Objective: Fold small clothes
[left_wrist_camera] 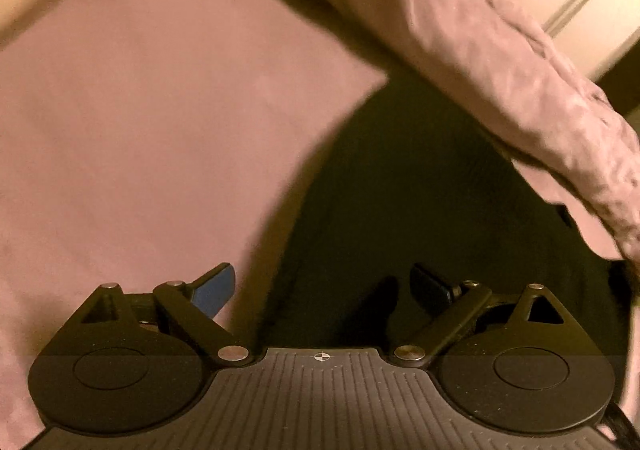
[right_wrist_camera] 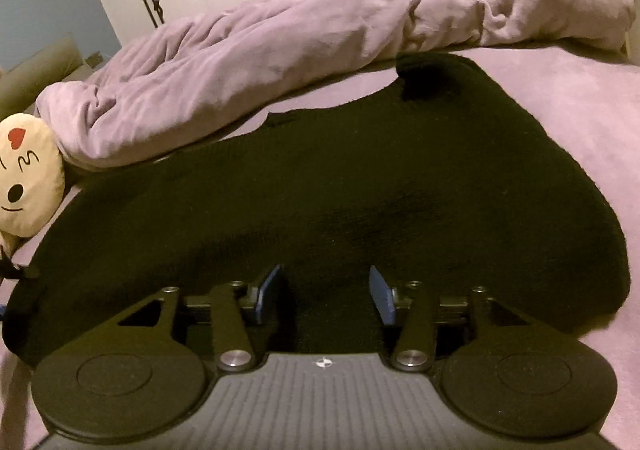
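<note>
Both claws released: left gripper (left_wrist_camera: 322, 288) and right gripper (right_wrist_camera: 324, 292) hover over the black garment (right_wrist_camera: 320, 177); soft, floppy, so pinch its hem.

No readable text, brand or number from my end. Only signs: a red heart and drawn face marks on the cream cushion (right_wrist_camera: 24, 173) at far left, plus a small crosshair mark on each gripper body.

Left gripper (left_wrist_camera: 323, 286) wide open, right gripper (right_wrist_camera: 326, 292) half-spread, both empty.
</note>
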A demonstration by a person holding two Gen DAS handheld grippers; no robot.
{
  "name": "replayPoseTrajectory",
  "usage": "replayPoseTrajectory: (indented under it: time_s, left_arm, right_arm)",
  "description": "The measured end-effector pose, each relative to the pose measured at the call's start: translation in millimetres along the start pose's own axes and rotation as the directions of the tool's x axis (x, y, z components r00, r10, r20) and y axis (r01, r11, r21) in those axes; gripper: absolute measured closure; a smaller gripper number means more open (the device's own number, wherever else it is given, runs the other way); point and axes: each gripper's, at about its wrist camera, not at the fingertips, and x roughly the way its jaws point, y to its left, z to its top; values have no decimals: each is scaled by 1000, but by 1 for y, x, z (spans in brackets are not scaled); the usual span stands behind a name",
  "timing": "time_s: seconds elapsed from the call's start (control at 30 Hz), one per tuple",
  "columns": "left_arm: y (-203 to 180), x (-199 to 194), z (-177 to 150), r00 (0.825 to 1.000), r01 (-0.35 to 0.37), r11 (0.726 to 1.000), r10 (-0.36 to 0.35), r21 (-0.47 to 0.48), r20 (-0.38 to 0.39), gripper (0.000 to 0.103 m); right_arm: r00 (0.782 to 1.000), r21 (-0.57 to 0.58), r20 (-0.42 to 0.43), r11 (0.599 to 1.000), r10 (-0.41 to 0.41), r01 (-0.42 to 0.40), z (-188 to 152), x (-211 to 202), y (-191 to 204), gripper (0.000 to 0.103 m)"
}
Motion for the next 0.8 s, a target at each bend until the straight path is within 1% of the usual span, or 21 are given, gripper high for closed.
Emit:
replayPoseTrajectory:
  time_s: [0.03, 0.1, 0.17, 0.23, 0.27, 0.3, 0.33, 0.37, 0.4, 0.43, 0.47, 0.53, 0.57, 0.6, 0.63, 0.67, 0.7, 0.73, 0.77, 0.8]
  left_arm:
    - [3, 7, 0, 999, 29, 999, -29, -22, -33, 6]
    - [6, 13, 0, 999, 43, 998, -44, -37, -30, 6]
    - [4, 14, 1, 999, 42, 999, -42, -16, -30, 13]
    - [1, 12, 1, 998, 50, 999, -49, 23, -34, 30]
    - [2, 10, -1, 997, 66, 997, -65, 32, -38, 37]
    - [2, 9, -2, 992, 113, 993, -111, 23, -58, 64]
    - [4, 10, -2, 986, 143, 990, -142, -2, -81, 67]
    - [4, 10, -3, 988, 137, 991, -137, -7, -75, 67]
    - [3, 11, -3, 988, 136, 991, -134, 12, -76, 65]
    - [3, 14, -3, 989, 128, 991, -125, 30, -79, 52]
    - [3, 18, -2, 989, 122, 992, -120, 25, -86, 48]
    - [0, 23, -1, 984, 149, 989, -148, -1, -102, 27]
    - [-6, 26, 0, 982, 159, 987, -157, 11, -106, 25]
    - [-12, 29, 1, 983, 152, 988, -148, 29, -108, 25]
    - [-18, 33, 1, 986, 134, 990, -128, 54, -109, 34]
    - [-22, 34, 0, 989, 109, 990, -100, 86, -106, 40]
    - [-26, 34, 1, 991, 91, 990, -80, 105, -104, 50]
    - [-26, 32, 3, 990, 97, 991, -86, 91, -109, 64]
    - [-24, 31, 5, 988, 115, 991, -107, 71, -115, 68]
    - [-23, 28, 6, 986, 125, 991, -118, 54, -115, 71]
  right_arm:
    - [1000, 16, -2, 1000, 4, -4, -1, -2, -2, 53]
    - [1000, 32, -7, 999, 2, -2, -3, -4, -4, 53]
    - [1000, 27, -4, 1000, -4, 5, -6, -9, -2, 53]
    - [1000, 21, 14, 1000, 2, -2, -9, -14, 2, 53]
    - [1000, 24, 16, 1000, 7, -7, -11, -16, 5, 53]
    - [1000, 31, 15, 999, 9, -9, -12, -15, 7, 53]
    - [1000, 39, 11, 999, 13, -13, -13, -14, 8, 52]
    - [1000, 52, 1, 998, 19, -19, -16, -13, 10, 52]
    - [1000, 61, -6, 998, 20, -20, -17, -11, 11, 52]
    - [1000, 68, -8, 997, 22, -22, -18, -10, 13, 51]
    - [1000, 72, -8, 997, 26, -25, -19, -10, 14, 51]
    - [1000, 74, -6, 997, 30, -30, -19, -10, 17, 51]
    - [999, 74, -3, 997, 34, -33, -19, -10, 18, 51]
    - [999, 71, -2, 997, 36, -36, -19, -10, 19, 51]
    - [999, 66, -1, 997, 32, -32, -18, -10, 19, 51]
    - [1000, 61, 3, 998, 26, -26, -18, -11, 20, 51]
    - [1000, 58, 12, 998, 21, -21, -17, -12, 22, 51]
    - [1000, 56, 22, 998, 17, -18, -17, -14, 23, 51]
    - [999, 51, 36, 999, 14, -16, -16, -16, 24, 51]
    - [999, 44, 50, 999, 14, -16, -16, -18, 26, 52]
